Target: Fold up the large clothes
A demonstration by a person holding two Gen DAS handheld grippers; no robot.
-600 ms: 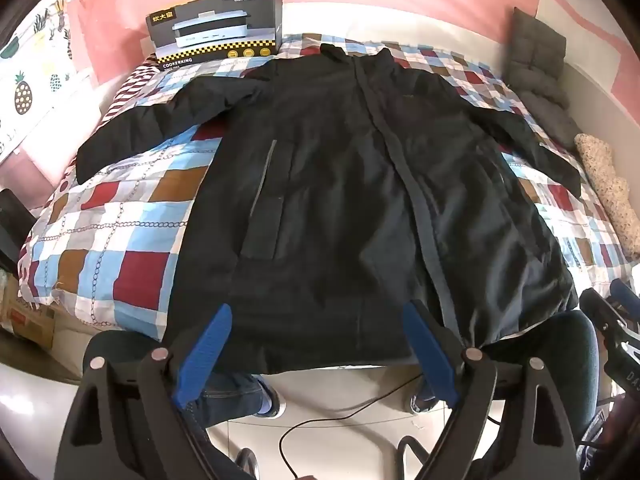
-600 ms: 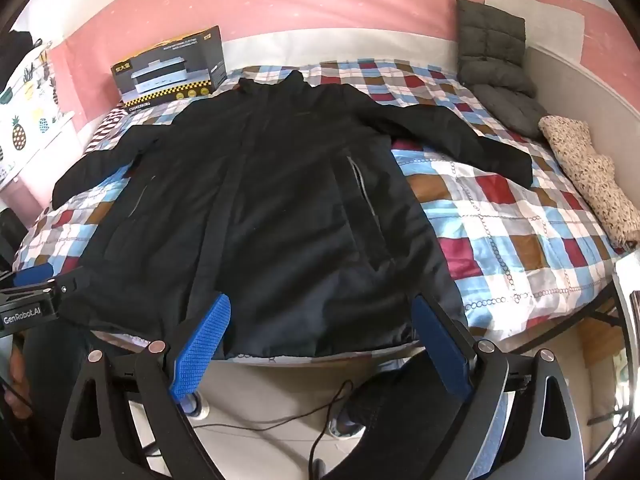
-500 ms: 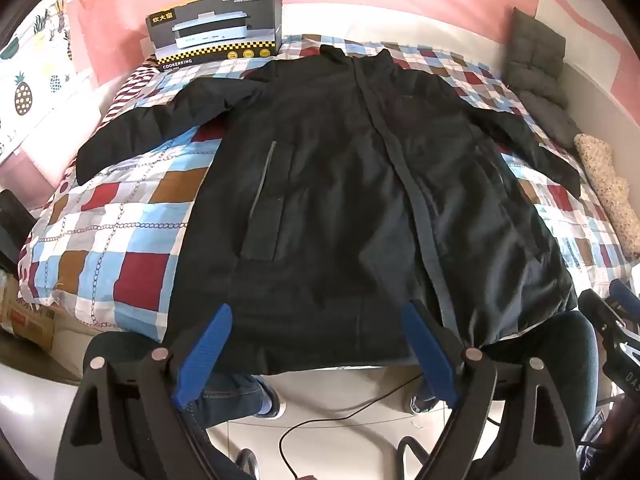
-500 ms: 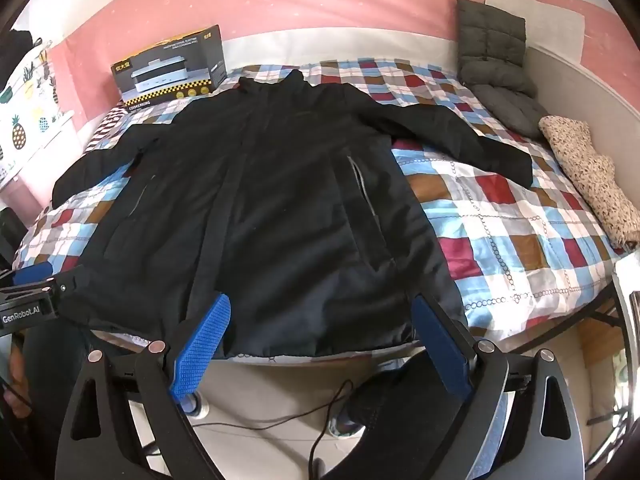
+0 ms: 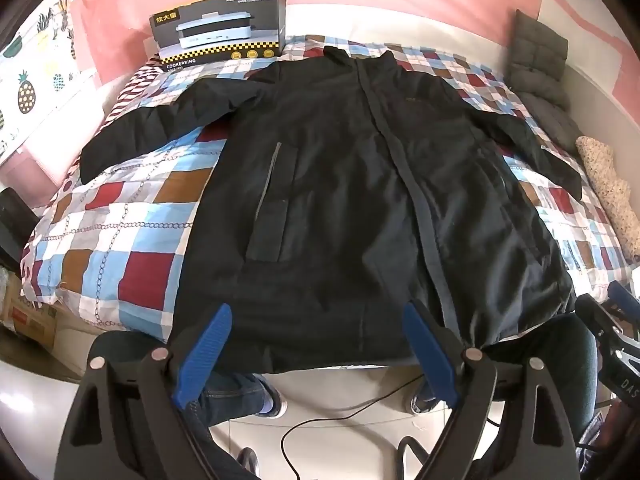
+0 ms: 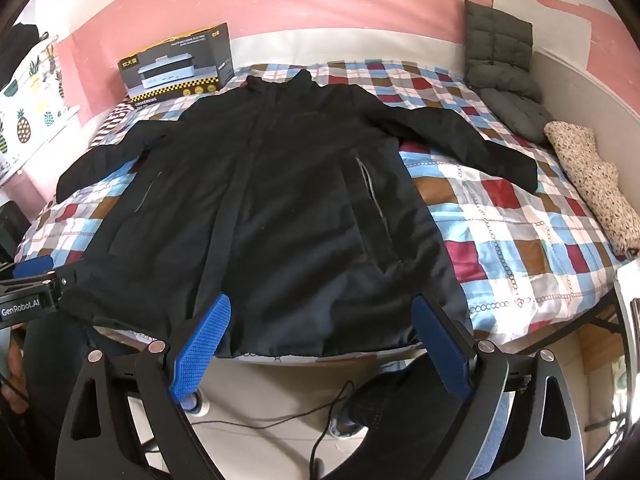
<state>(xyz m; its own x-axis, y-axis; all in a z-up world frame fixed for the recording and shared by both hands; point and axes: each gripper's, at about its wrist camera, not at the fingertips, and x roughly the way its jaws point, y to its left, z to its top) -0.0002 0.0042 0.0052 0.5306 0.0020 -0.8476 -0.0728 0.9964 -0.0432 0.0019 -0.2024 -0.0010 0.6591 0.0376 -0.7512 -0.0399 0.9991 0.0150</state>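
A large black jacket [image 5: 352,200] lies face up and spread flat on the checked bed, collar far, hem at the near edge, both sleeves stretched out sideways. It also shows in the right wrist view [image 6: 280,208]. My left gripper [image 5: 316,320] is open and empty, held just above the hem's left half. My right gripper [image 6: 320,312] is open and empty, just above the hem's right half. The left gripper's tip shows at the left edge of the right wrist view [image 6: 36,276].
A cooker box [image 5: 220,28] stands at the bed's far left against the pink wall. Grey cushions [image 6: 504,68] and a speckled pillow [image 6: 592,180] line the right side. A cable [image 5: 340,416] and the person's feet are on the floor below the bed edge [image 6: 540,304].
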